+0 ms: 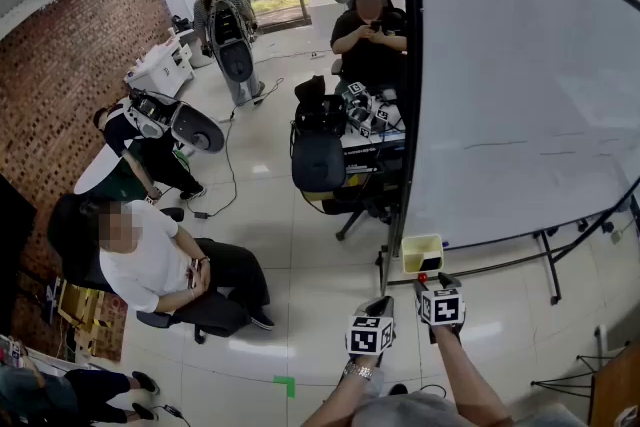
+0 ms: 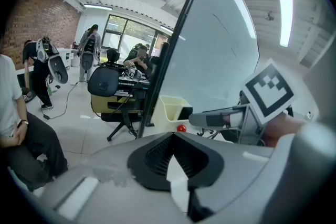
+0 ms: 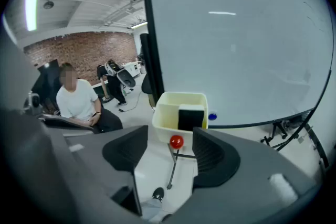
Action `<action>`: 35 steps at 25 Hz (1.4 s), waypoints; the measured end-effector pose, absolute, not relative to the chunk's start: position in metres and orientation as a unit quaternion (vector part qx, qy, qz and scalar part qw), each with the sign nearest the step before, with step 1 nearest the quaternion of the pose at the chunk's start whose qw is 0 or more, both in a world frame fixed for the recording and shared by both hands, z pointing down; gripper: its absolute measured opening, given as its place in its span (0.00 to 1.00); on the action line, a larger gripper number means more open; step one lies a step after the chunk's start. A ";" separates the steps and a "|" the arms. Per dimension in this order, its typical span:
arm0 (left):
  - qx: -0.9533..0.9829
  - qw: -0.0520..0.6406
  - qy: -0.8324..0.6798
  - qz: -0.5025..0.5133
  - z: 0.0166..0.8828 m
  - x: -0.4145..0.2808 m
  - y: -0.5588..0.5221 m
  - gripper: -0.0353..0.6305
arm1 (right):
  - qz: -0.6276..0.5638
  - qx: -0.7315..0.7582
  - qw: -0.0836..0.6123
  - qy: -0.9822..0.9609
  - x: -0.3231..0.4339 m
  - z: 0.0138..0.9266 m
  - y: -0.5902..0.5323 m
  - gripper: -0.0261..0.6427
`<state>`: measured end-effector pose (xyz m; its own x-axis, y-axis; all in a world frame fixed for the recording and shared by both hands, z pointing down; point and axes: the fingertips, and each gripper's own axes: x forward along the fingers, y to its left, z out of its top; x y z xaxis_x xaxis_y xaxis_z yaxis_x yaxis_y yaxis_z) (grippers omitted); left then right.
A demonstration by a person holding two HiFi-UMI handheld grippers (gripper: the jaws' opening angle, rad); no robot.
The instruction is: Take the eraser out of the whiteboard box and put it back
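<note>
Right tool gapes wide, nothing between its jaws; left tool, just to its left, has its jaws closed together, empty. Just beyond them the black eraser stands upright in the cream whiteboard box, toward its right side, at the whiteboard's lower left corner.

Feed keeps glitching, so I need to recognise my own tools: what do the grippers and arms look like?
The left gripper and the right gripper are grey-bodied with black ribbed pads. Each carries a white cube with black square markers. A metal watch sits on the left wrist; no sleeves reach the forearms.
</note>
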<state>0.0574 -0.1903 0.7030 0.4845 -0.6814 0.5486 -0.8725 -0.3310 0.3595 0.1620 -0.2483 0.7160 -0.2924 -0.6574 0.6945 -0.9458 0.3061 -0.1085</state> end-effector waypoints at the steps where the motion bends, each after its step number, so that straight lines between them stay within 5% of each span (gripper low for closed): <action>1: 0.803 0.316 -0.483 0.149 0.702 0.050 -0.199 0.06 | 0.261 0.540 0.280 -0.750 0.164 0.719 -0.257 0.45; 15: 0.815 0.325 -0.456 0.151 0.695 0.013 -0.295 0.06 | 0.236 0.568 0.339 -0.711 0.145 0.728 -0.321 0.43; 24: 0.801 0.331 -0.478 0.141 0.686 0.016 -0.321 0.06 | 0.230 0.574 0.179 -0.765 0.153 0.590 -0.363 0.42; 35: 0.791 0.333 -0.492 0.146 0.699 0.026 -0.328 0.06 | 0.206 0.572 0.187 -0.771 0.158 0.641 -0.393 0.42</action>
<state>0.0256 -0.3282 0.6994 0.4741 -0.6805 0.5586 -0.8751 -0.2943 0.3843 0.1581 -0.3931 0.6406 -0.2748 -0.8058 0.5245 -0.9600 0.2601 -0.1033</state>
